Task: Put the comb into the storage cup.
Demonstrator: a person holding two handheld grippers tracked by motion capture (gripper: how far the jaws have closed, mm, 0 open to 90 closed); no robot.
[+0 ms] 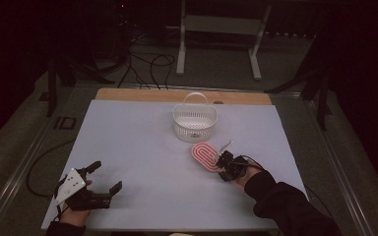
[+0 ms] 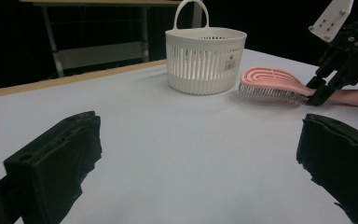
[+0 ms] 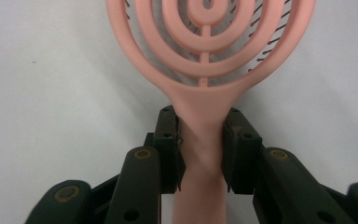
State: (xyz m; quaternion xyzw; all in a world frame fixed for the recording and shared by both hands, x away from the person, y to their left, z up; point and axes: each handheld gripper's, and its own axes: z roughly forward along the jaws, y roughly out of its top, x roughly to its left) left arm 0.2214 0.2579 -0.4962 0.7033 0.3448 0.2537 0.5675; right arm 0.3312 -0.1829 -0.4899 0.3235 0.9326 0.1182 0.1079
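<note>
1. On the white table [image 1: 142,147], just in front of the basket [image 1: 195,123], lies the pink hairbrush [image 1: 204,156].
2. The right gripper [image 3: 201,149] pinches its handle; lift level, bristles down.
3. The left gripper [image 1: 101,183] rests spread, holding nothing.

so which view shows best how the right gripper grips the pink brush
The right gripper view: the right gripper has both jaws pressed on the handle neck of the pink brush, seen close up. The left gripper view shows it side-on; the high view shows it small and dim.
</note>
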